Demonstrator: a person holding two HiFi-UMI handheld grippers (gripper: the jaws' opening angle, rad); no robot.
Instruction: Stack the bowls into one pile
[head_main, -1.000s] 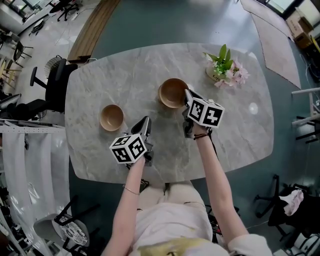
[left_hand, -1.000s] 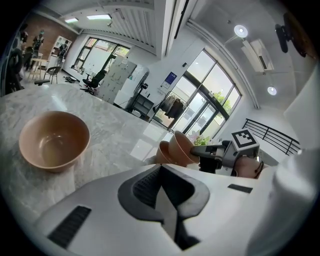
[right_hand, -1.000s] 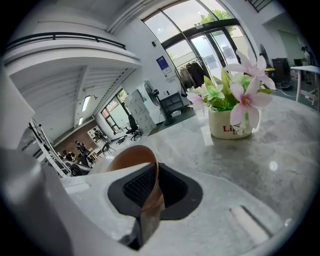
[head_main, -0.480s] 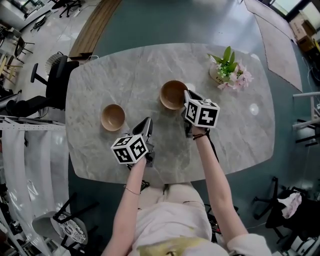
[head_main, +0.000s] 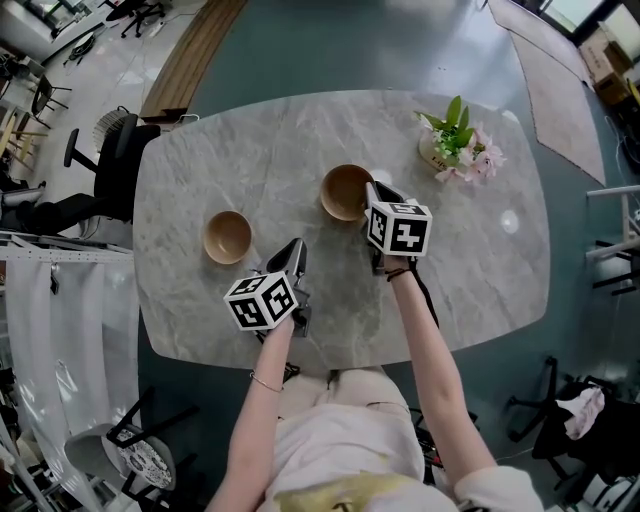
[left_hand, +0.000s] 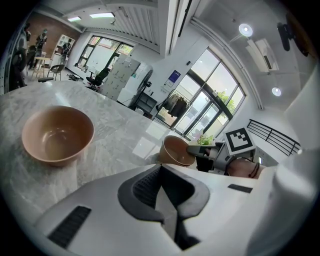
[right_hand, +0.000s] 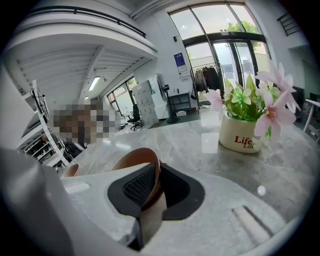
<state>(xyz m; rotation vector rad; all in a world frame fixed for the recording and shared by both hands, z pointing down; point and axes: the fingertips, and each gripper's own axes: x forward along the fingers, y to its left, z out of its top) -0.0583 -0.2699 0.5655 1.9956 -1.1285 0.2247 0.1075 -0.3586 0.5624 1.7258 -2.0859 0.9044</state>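
Though near larger bowl (head_main: 345, 190), flowerpot (right_hand: 242, 136) apart.

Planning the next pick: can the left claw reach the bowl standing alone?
Probably yes: only bare tabletop lies between the left claw and that bowl, though its shut jaws must open first.

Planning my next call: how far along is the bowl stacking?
Done: nothing stacked. In hand: the right tool is clamped on the rim of the right bowl, which is tilted. The left tool is shut, empty. Left: carry that bowl to the left bowl, which stands apart, and nest them.
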